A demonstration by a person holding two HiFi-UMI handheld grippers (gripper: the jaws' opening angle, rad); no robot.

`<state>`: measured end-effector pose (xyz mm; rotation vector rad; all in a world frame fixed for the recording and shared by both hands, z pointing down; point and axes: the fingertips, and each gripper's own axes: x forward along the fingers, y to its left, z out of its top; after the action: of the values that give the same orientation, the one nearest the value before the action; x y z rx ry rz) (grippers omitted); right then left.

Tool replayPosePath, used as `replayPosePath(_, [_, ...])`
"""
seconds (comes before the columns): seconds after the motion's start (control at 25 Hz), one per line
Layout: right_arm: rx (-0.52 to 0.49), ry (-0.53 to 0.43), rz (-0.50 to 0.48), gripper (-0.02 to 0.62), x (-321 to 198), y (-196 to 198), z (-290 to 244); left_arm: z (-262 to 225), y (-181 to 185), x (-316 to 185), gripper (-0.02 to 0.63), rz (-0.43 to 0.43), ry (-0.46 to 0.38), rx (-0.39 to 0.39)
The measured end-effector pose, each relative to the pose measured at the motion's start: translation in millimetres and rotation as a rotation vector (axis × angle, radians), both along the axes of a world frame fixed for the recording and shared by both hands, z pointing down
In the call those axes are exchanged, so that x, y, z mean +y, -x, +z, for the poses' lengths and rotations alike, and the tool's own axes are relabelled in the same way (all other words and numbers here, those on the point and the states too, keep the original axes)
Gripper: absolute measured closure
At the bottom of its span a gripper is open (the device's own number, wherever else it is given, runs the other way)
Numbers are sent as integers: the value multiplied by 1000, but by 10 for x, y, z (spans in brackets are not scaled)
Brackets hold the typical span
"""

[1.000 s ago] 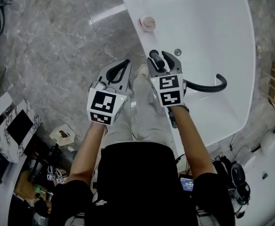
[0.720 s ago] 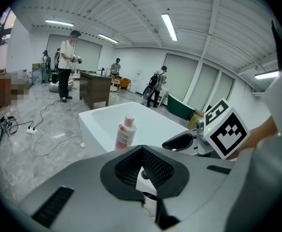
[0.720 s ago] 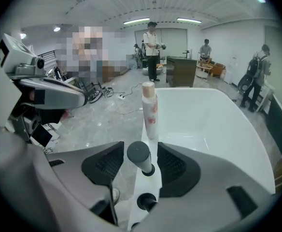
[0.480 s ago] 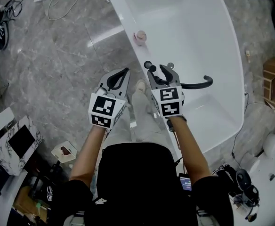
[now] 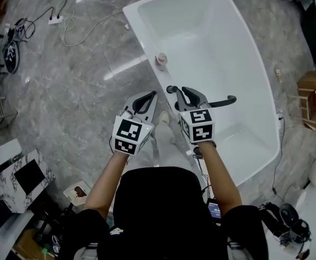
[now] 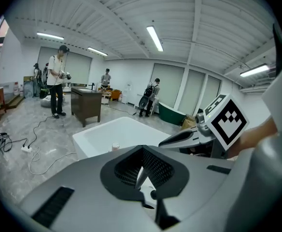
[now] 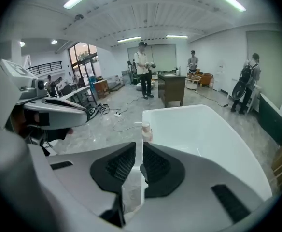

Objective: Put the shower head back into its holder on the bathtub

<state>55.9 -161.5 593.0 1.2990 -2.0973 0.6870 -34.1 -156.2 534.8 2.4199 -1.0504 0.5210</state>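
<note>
The white bathtub (image 5: 239,47) fills the upper right of the head view. A black curved bar (image 5: 224,100), apparently the shower head, reaches out over the tub from the near rim, and my right gripper hides its base. The right gripper (image 5: 182,92) hovers above that rim. Its jaws have just been closing and now leave only a narrow slit with nothing in it (image 7: 141,149). The left gripper (image 5: 149,97) hangs beside it over the floor, jaws together and empty (image 6: 142,164).
A small pinkish bottle (image 5: 161,60) stands on the tub's left rim. Cables (image 5: 71,20) trail over the grey marble floor. A cardboard box (image 5: 312,93) sits right of the tub. Several people (image 7: 143,69) and a dark cabinet (image 7: 172,88) stand farther back.
Both grippers have lifted away from the tub rim, and the tub looks smaller and farther off. The right gripper's jaws have drawn nearly together. The black bar stays on the tub.
</note>
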Motion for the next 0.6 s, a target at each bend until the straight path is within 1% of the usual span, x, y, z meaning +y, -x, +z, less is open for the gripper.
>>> replayPosePath(0.12, [-19,-21,17,545,24,-18,-191,-244,-2,25,592,1,-37,33])
replayPosePath(0.32, [-31,-84,17,558,82,-22,-601,-600,64,87,592,-4,-83,46])
replayPosePath(0.44, [-52,-133,26,565,75,-42,-894,-794,106,102,592,-17,-105,59])
replayPosePath(0.6, [-47,-208,24,571,58,-78,-1291,-1078,124,119,592,-28,-145,72])
